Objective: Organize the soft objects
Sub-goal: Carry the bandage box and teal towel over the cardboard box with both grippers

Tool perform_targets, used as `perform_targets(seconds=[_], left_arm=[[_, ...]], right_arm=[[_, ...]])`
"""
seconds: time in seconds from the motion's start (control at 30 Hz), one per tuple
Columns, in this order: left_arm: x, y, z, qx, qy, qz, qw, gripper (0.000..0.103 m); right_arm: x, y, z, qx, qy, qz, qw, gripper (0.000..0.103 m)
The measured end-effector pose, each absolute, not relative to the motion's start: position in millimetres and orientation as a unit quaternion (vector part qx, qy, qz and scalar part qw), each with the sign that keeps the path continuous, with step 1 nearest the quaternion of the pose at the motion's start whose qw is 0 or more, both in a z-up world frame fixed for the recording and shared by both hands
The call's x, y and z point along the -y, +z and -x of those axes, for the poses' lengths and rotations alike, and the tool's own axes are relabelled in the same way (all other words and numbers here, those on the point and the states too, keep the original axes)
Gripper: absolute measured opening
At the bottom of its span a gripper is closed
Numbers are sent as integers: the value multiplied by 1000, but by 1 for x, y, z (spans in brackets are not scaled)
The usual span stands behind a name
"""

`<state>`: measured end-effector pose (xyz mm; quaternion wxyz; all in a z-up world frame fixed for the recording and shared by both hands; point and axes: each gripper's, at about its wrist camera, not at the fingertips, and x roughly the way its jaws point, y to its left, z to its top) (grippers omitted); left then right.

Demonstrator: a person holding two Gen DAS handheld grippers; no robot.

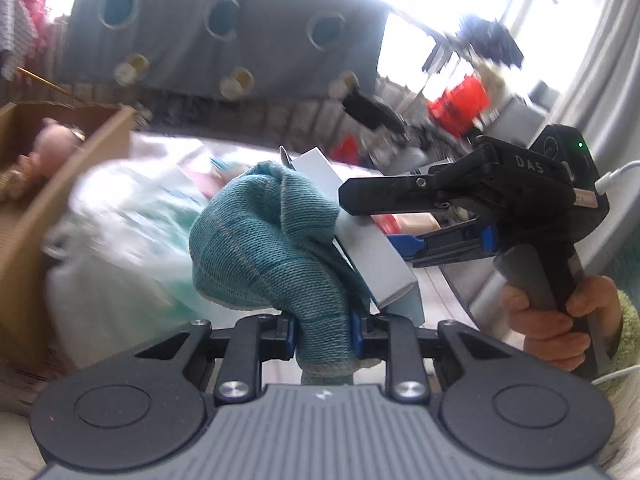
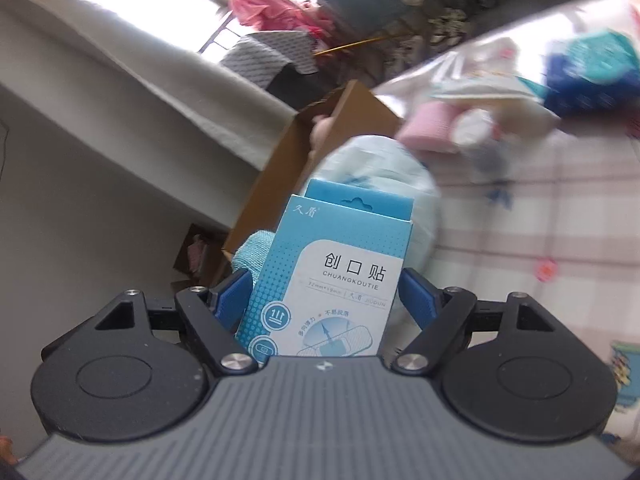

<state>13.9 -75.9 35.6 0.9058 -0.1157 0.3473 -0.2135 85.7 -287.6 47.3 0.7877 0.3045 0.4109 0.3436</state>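
Teal knit sock (image 1: 264, 240); blue-white plaster box (image 2: 332, 280); brown cardboard box (image 2: 296, 160); pink-checked sheet (image 2: 540, 208), possibly floral.

A grey hanging cloth (image 1: 224, 40) with round teal patches fills the background above a dark patterned band. Bright windows (image 1: 420, 8) glare at upper right, with a red-orange container (image 1: 460, 104) beneath. Pink garments (image 2: 276, 4) hang by another window, above a grey dotted cloth (image 2: 268, 58)

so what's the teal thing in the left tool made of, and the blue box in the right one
The teal thing, pinched in the left tool, looks like knitted fabric, matte: fine ribbed stitches show and it droops in soft folds. The blue box in the right tool looks like printed thin cardboard, smooth with crisp folded edges and a tuck flap.
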Motion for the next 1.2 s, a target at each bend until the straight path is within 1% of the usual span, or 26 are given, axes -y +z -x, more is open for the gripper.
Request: perform_targets(seconds=[0.17, 0.33, 0.43, 0.57, 0.73, 0.93, 1.2], left_arm=[[37, 54, -10, -318, -170, 128, 924, 25], [-12, 73, -19, -307, -121, 133, 935, 25], [-49, 82, -33, -315, -99, 131, 935, 25], [-101, 88, -73, -341, -70, 121, 930, 25], [-150, 70, -136, -391, -31, 81, 916, 26], [-188, 30, -205, -451, 6, 22, 892, 26], [-206, -7, -252, -497, 55, -71, 863, 27]], right_arm=[[233, 73, -116, -407, 392, -289, 773, 80], [168, 95, -155, -414, 434, -275, 751, 80], [121, 106, -186, -427, 451, -271, 735, 80], [63, 110, -231, -446, 451, -265, 726, 80], [1, 88, -293, -493, 413, -268, 718, 80], [-45, 38, -355, -552, 349, -281, 704, 80], [-87, -13, -401, -590, 306, -303, 683, 80]])
